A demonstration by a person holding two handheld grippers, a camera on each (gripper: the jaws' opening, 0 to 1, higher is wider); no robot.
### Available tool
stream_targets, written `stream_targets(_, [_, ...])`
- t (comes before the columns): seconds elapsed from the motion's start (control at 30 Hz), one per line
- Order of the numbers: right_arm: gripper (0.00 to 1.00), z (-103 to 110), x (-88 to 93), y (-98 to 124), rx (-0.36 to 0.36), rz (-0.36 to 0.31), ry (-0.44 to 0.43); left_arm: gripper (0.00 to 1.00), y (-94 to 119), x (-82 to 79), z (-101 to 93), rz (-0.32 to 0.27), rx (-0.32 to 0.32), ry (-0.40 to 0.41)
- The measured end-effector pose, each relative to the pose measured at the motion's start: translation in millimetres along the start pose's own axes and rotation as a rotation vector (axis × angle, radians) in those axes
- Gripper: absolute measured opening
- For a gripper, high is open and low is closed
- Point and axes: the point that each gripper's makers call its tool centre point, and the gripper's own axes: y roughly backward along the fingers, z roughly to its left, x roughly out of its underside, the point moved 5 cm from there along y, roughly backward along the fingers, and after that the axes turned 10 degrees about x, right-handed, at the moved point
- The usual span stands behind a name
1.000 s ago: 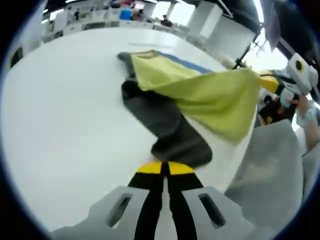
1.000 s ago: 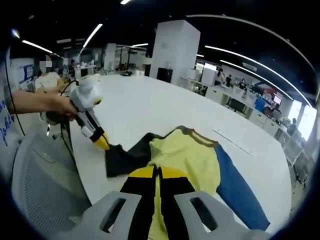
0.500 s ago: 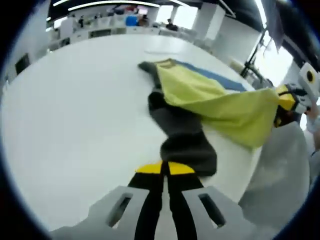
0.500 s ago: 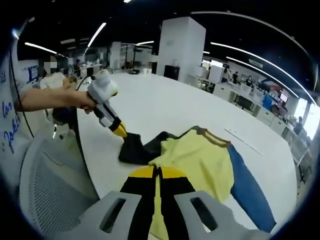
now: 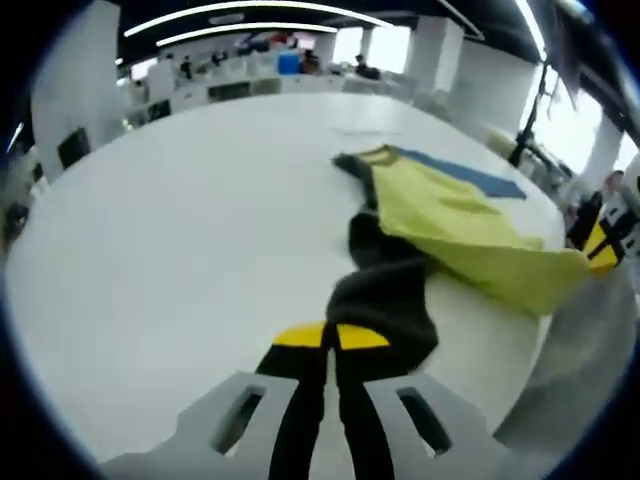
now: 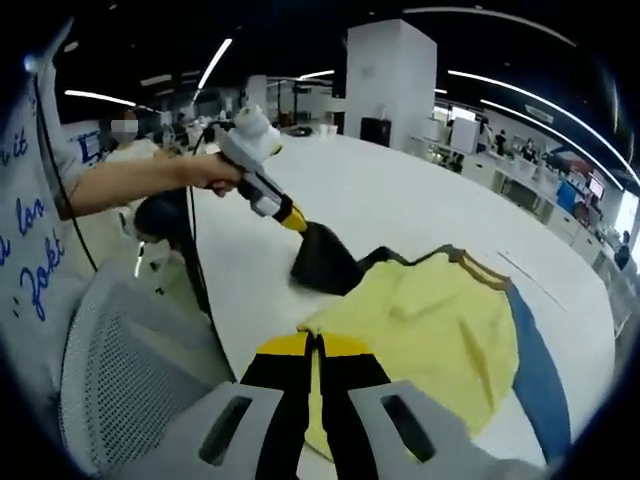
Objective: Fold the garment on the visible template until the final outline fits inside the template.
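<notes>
The garment is a shirt with a yellow body (image 5: 450, 215) (image 6: 440, 320), a dark grey sleeve (image 5: 385, 290) (image 6: 325, 262) and a blue sleeve (image 5: 465, 175) (image 6: 540, 380), lying on a white table (image 5: 170, 220). My left gripper (image 5: 330, 338) is shut on the end of the grey sleeve; in the right gripper view it (image 6: 292, 217) holds that sleeve lifted off the table. My right gripper (image 6: 315, 345) is shut on the yellow hem; in the left gripper view it (image 5: 603, 243) sits at the far right with the hem.
A grey mesh chair back (image 6: 130, 380) stands close at the near table edge. A person's arm (image 6: 130, 180) holds the left gripper. Office desks and pillars fill the background beyond the table.
Both grippers have pulled back toward the table's near edge with their holds. The grey sleeve has lifted higher, and the yellow hem now lies lower and more stretched out.
</notes>
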Motion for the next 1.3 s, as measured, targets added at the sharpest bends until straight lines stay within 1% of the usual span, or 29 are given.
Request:
stream_targets(0.07, [0.02, 6.0, 2.1, -3.4, -0.021, 0.013, -0.001, 0.0, 3.2, -1.1, 6.4, -0.006, -0.014, -0.002])
stream_targets(0.1, [0.02, 7.9, 2.9, -4.6, -0.027, 0.017, -0.004, 0.0, 5.6, -2.9, 10.9, -0.019, -0.035, -0.002])
stream_targets(0.27, [0.02, 16.1, 3.9, -9.3, -0.041, 0.032, -0.023, 0.0, 15.2, -9.4, 19.2, -0.059, -0.069, -0.017])
stream_targets(0.3, [0.02, 17.8, 3.9, -10.3, -0.041, 0.034, -0.025, 0.0, 16.5, -10.7, 20.2, -0.064, -0.075, -0.025])
stream_targets(0.37, [0.02, 21.3, 5.1, -12.8, -0.046, 0.045, -0.027, 0.0, 19.5, -16.9, 24.1, -0.088, -0.102, -0.08])
stream_targets(0.47, [0.02, 26.8, 7.5, -16.1, -0.056, 0.066, -0.02, 0.0, 21.3, -19.3, 26.7, -0.085, -0.115, -0.104])
stream_targets(0.6, [0.02, 35.2, 9.5, -19.9, -0.073, 0.089, -0.018, 0.0, 27.3, -26.1, 29.6, -0.111, -0.109, -0.112])
stream_targets(0.7, [0.02, 40.6, 6.7, -21.9, -0.077, 0.094, -0.029, 0.0, 32.0, -29.7, 33.6, -0.117, -0.114, -0.142])
stream_targets(0.83, [0.02, 45.2, 0.9, -27.8, -0.06, 0.085, -0.057, 0.0, 38.2, -34.7, 39.5, -0.129, -0.136, -0.201])
stream_targets(0.9, [0.02, 47.5, -0.2, -31.6, -0.046, 0.085, -0.066, 0.0, 40.4, -36.6, 43.4, -0.127, -0.136, -0.217])
stream_targets(1.07, [0.02, 53.2, -2.9, -35.0, -0.017, 0.088, -0.1, 0.0, 45.0, -46.0, 54.3, -0.145, -0.128, -0.255])
stream_targets(1.17, [0.01, 58.1, -7.7, -35.1, -0.001, 0.076, -0.134, 0.0, 45.4, -52.0, 61.1, -0.145, -0.124, -0.297])
stream_targets(1.2, [0.01, 60.4, -9.5, -35.0, -0.002, 0.072, -0.144, 0.0, 46.1, -54.3, 59.7, -0.153, -0.117, -0.303])
stream_targets(1.3, [0.01, 66.8, -20.9, -34.6, -0.002, 0.036, -0.176, 0.0, 45.7, -60.4, 64.4, -0.167, -0.105, -0.32])
